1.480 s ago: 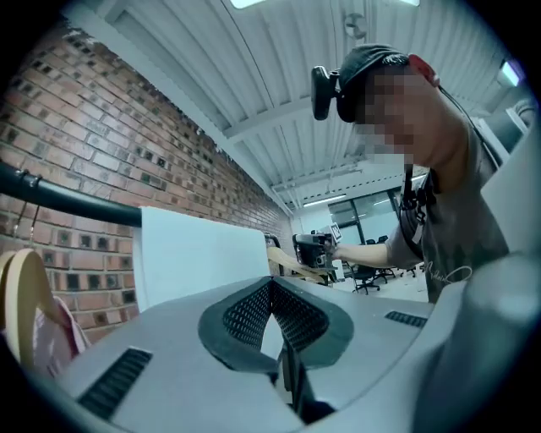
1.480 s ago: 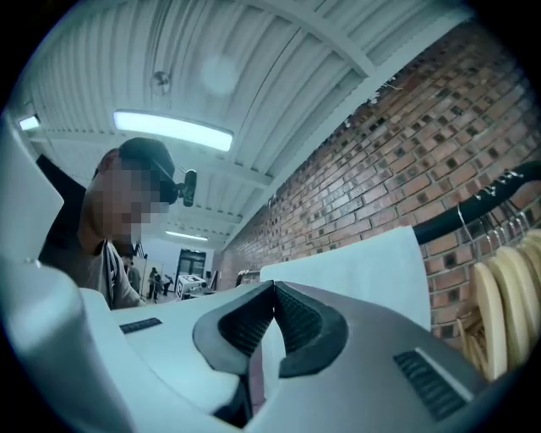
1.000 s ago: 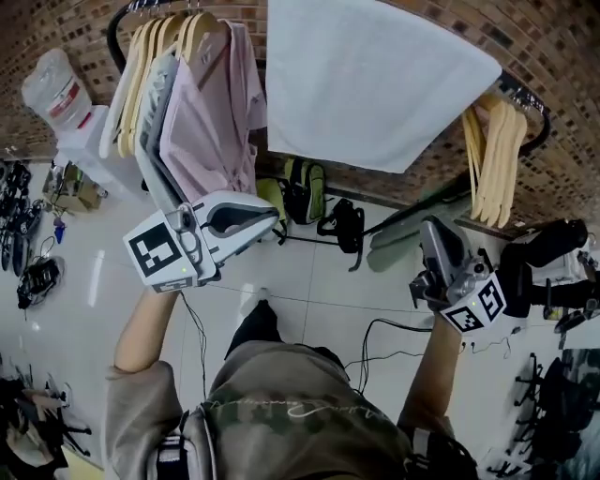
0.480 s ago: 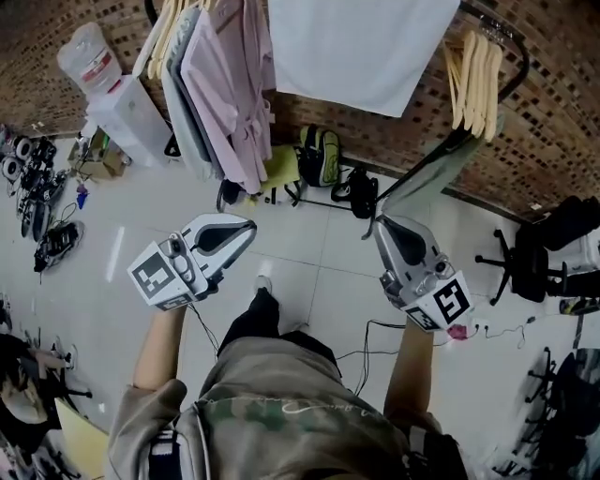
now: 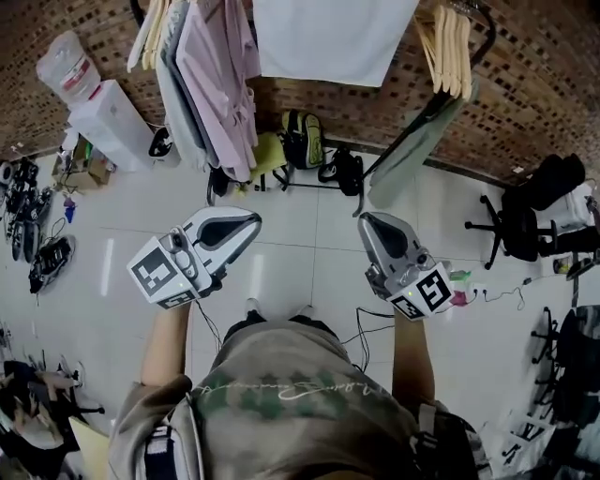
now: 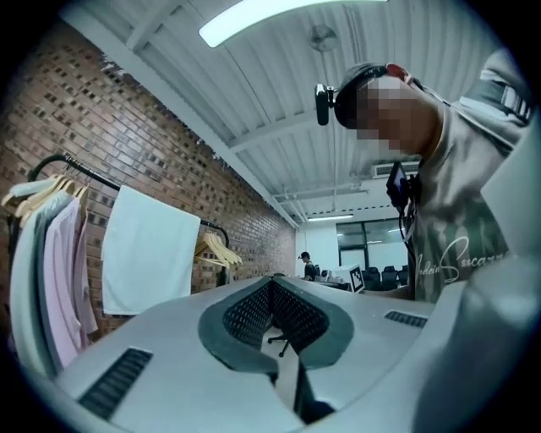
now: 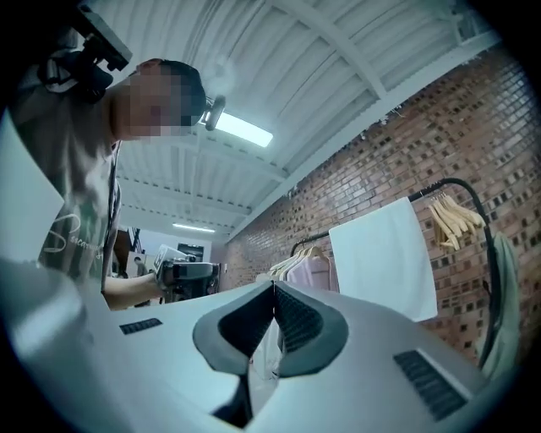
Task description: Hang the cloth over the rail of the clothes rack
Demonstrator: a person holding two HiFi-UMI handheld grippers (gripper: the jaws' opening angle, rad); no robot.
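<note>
The cloth hangs over the rail between shirts and hangers; the hanging looks finished. Left tool and right tool, both pinched closed and empty, need only back away.

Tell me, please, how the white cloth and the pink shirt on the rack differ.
The cloth is white; the shirt is pale pink.
The cloth lies draped straight over the rail; the shirt hangs among wooden hangers.
The cloth is a flat, smooth rectangle; the shirt falls in folds and reaches lower.
Both hang on the same rail in front of the brick wall.
</note>
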